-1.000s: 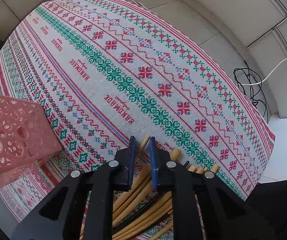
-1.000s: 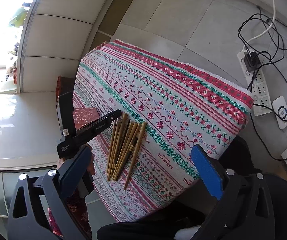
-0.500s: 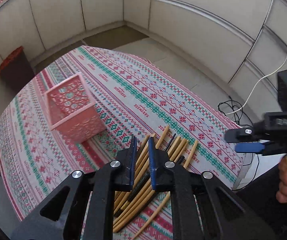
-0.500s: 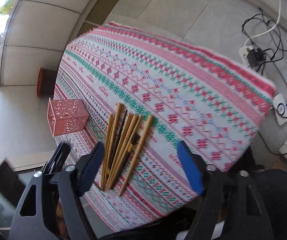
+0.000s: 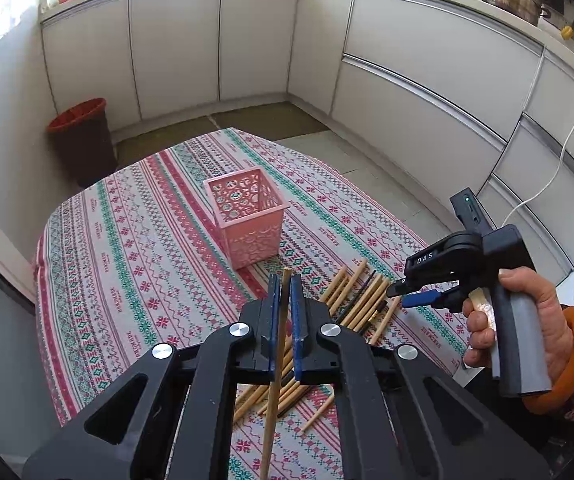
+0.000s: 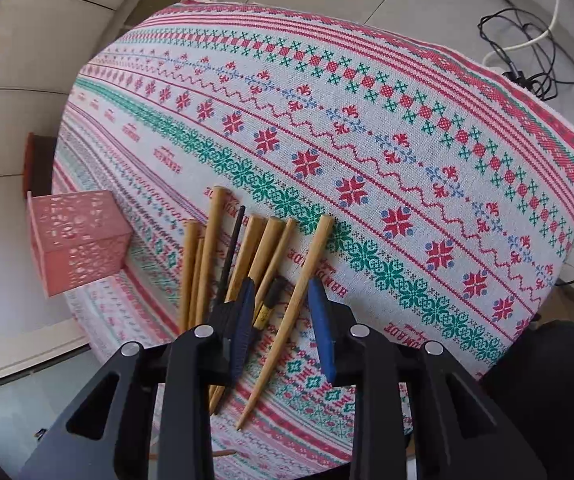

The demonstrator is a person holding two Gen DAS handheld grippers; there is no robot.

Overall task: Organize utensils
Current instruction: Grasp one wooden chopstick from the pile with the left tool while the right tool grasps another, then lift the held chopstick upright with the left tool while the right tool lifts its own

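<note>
In the left wrist view, the single chopstick (image 5: pixel 278 344) clamped in the left gripper (image 5: pixel 285 292) runs off the bottom edge of the frame, so its lower end cannot be seen. The gripper's black body covers the near ends of the chopstick pile (image 5: pixel 351 300) at lower centre. The right gripper (image 5: pixel 423 298), at the right of the frame, shows side-on, and its jaws overlap too much to judge their gap there.

In the right wrist view, the right gripper (image 6: pixel 281 312) hides the near ends of most chopsticks. The pink basket (image 6: pixel 79 240) at the left is blurred by the lens edge, and its inside is out of sight.
</note>
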